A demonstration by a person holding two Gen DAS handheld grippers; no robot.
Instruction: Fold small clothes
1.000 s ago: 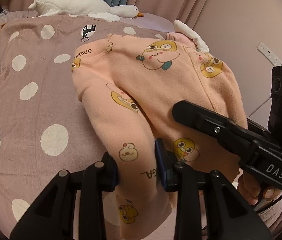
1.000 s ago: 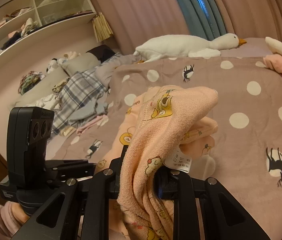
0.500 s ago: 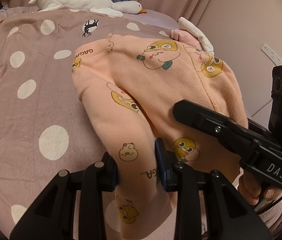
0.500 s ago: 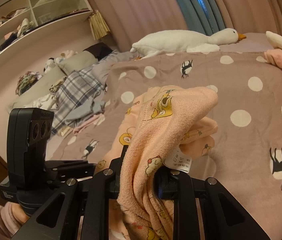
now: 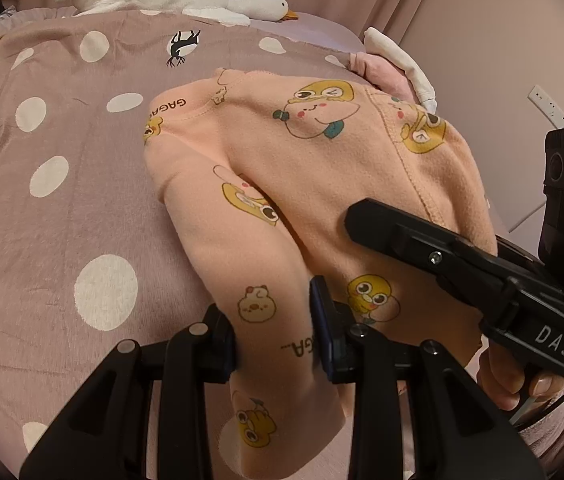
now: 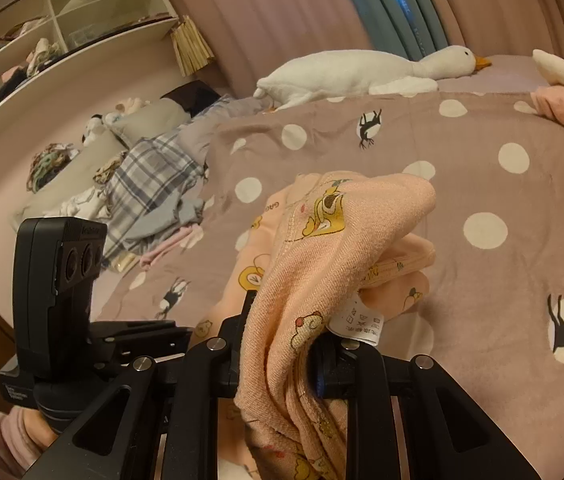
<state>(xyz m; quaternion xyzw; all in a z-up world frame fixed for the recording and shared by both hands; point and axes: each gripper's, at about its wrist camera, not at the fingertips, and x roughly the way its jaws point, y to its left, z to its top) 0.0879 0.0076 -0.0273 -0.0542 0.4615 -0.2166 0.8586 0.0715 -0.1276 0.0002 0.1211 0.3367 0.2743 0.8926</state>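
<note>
2 grippers shared the work: the left gripper (image 5: 274,328) was pinched on a narrow fold of the peach fleece garment (image 5: 322,168), and the right gripper (image 6: 278,344) was clamped on a thicker bunch of the same cloth near its white care label (image 6: 358,322), each with its jaws only partly apart around the fabric. The garment was lifted between them above the dotted blanket (image 5: 62,208), its far edge sagging toward the bed. It looked light, soft and limp, likely to droop and crease wherever unsupported, so holds near seams or corners would probably control it best. The plush goose (image 6: 362,70) lay well apart at the far edge, folded pink clothes (image 6: 562,108) sat near the right corner, and a plaid heap (image 6: 150,184) lay off to the left; none seemed to block a landing spot.
</note>
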